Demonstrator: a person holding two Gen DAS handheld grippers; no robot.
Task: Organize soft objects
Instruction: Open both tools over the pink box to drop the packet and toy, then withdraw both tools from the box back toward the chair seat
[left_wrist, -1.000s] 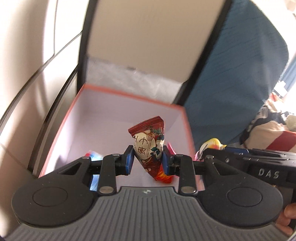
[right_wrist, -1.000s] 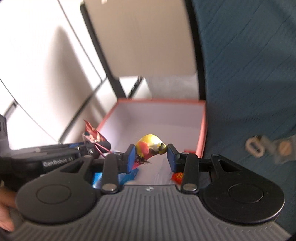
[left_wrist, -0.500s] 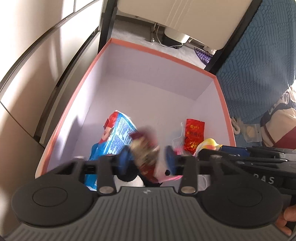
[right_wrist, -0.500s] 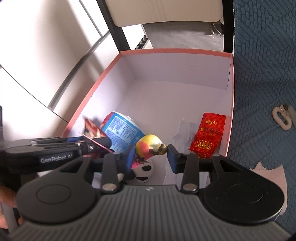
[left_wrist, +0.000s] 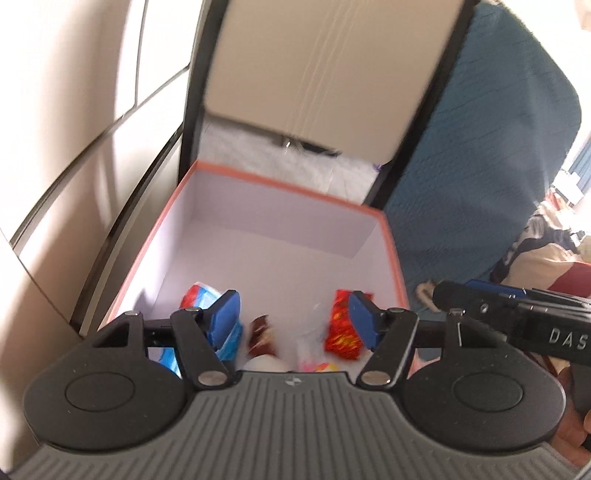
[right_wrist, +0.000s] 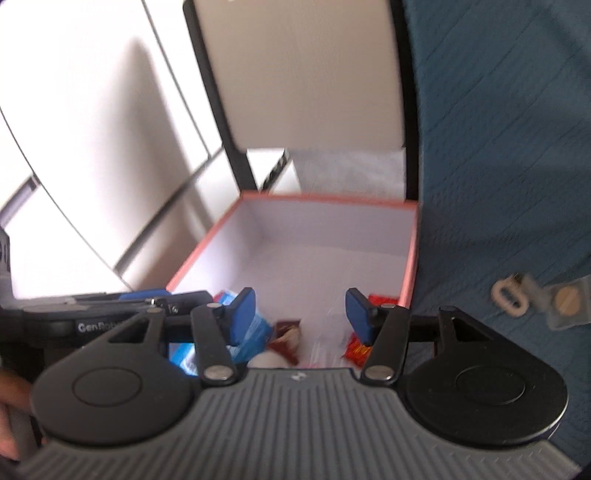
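Currently both grippers hang above the open box (left_wrist: 391, 236), a rectangular carton with a salmon-pink rim and pale lilac inner walls. Its long axis runs away from the cameras toward the beige chair back (left_wrist: 314, 66), and it stands between a white panelled wall (left_wrist: 74, 110) and a teal quilted cover (left_wrist: 480, 147).

Left gripper (left_wrist: 293, 317): its jaws have just been opening and now stand well apart, with nothing between the blue pads. The dark red snack packet (left_wrist: 260, 332) lies below the gap, on the box floor, near the near wall. Its orientation cannot be read because of motion blur. A blue and red snack bag (left_wrist: 199, 295) lies to the left of it, partly hidden behind the left finger. A red and orange foil sachet (left_wrist: 341, 328) lies to the right, its long axis running roughly away from the camera. A clear plastic wrapper (left_wrist: 310, 339) lies between the dark packet and the sachet.

Right gripper (right_wrist: 301, 314): its jaws have just been opening and are released, holding nothing. In the right wrist view the same dark red snack packet (right_wrist: 286, 338) shows below the gap, just beside a rounded white object (right_wrist: 267, 360) at the camera housing's edge. What that object is cannot be told.

On the teal cover, right of the box, lie a small cream loop-shaped item (right_wrist: 511, 295) and a blurred transparent pouch (right_wrist: 565, 304).
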